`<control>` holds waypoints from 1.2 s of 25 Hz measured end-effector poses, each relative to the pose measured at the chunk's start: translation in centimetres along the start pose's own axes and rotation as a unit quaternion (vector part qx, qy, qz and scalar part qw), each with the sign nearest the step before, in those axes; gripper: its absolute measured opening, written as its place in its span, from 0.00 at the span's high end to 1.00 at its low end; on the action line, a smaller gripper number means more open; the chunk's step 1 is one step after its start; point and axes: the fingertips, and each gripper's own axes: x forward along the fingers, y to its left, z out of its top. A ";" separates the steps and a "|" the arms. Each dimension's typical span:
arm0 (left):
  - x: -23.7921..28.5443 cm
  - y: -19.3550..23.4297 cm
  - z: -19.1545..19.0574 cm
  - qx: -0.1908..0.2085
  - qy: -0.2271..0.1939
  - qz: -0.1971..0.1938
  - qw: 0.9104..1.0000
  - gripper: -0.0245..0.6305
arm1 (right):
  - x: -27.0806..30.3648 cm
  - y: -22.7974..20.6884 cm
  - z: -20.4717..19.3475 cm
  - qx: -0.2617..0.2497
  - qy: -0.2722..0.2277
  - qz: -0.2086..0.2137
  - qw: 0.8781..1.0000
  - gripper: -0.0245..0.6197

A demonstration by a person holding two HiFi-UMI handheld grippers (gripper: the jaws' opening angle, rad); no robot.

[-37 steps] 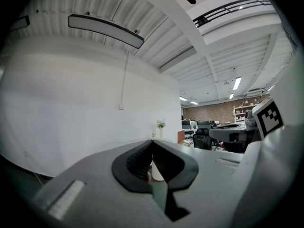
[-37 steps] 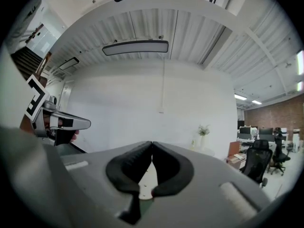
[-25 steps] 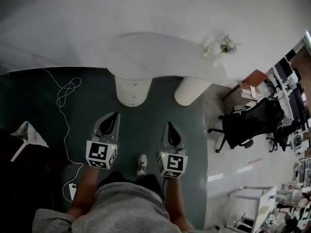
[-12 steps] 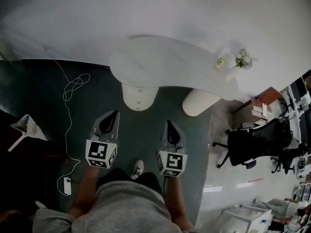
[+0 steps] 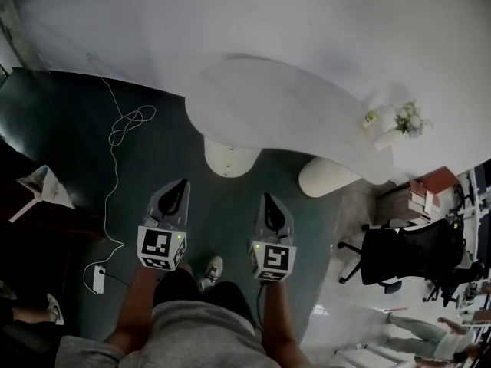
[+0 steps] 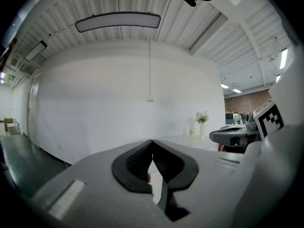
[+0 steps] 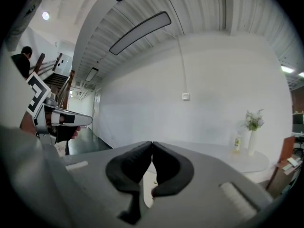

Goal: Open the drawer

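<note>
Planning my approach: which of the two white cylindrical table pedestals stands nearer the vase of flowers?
The right-hand white cylindrical pedestal in the head view, under the curved white table's end with the vase of flowers; the other pedestal stands further left.

An open-plan office. A black swivel office chair on castors stands on pale flooring at the right, beside a low brown wooden cabinet. A long, curved white surface on two round white pedestals carries a white vase of flowers against a plain white wall. The dark green floor has a loose white cable running to a power strip. Overhead are a ribbed white ceiling and a long linear lamp; a red brick wall and a staircase lie further off
</note>
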 end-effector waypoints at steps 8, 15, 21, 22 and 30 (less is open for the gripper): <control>3.2 1.4 -3.5 -0.011 0.030 0.006 0.999 0.95 | 4.4 1.1 -3.6 0.009 0.028 0.027 0.999 0.95; 6.4 2.2 -9.1 -0.019 0.055 -0.012 0.998 0.95 | 7.9 1.7 -8.7 0.019 0.055 0.027 0.998 0.95; 7.9 3.2 -15.6 -0.028 0.080 -0.029 0.996 0.95 | 10.0 2.5 -13.8 0.018 0.069 0.011 0.997 0.95; 8.2 3.4 -16.7 -0.030 0.085 -0.032 0.995 0.95 | 10.4 2.4 -14.7 0.019 0.073 0.008 0.997 0.95; 11.7 5.2 -24.3 -0.040 0.105 -0.044 0.993 0.95 | 14.6 3.0 -22.1 0.014 0.101 0.006 0.995 0.95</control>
